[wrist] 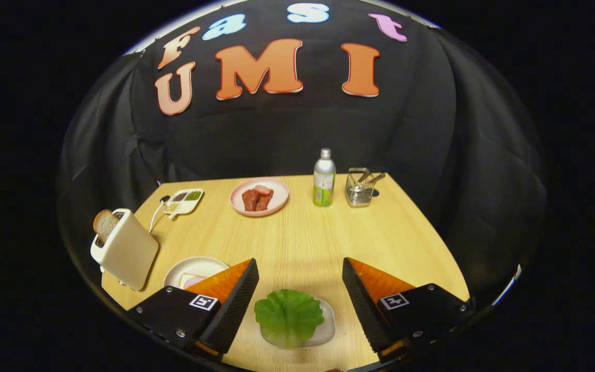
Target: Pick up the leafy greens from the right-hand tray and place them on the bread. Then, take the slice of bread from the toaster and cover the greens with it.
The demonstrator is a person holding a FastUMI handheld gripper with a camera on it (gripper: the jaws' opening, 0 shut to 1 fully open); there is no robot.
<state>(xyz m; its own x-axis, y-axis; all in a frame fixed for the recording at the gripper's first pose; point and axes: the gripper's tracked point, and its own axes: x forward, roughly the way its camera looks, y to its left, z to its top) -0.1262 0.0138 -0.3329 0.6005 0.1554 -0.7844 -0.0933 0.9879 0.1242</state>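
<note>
A green leaf of leafy greens lies on a small white tray on the wooden table, directly between my two fingers. My gripper is open, its black-and-orange fingers standing wide on either side of the leaf without touching it. Just left of my left finger sits a white plate holding a slice of bread with a pink slice on it, partly hidden by the finger. A white toaster stands at the table's left edge with a brown-crusted slice of bread sticking out of its slot.
Beyond the fingers, at the far side of the table, stand a pink plate of meat, a green-labelled bottle, a clear holder with utensils and a small divided dish of seasonings. The toaster's cable runs beside that dish.
</note>
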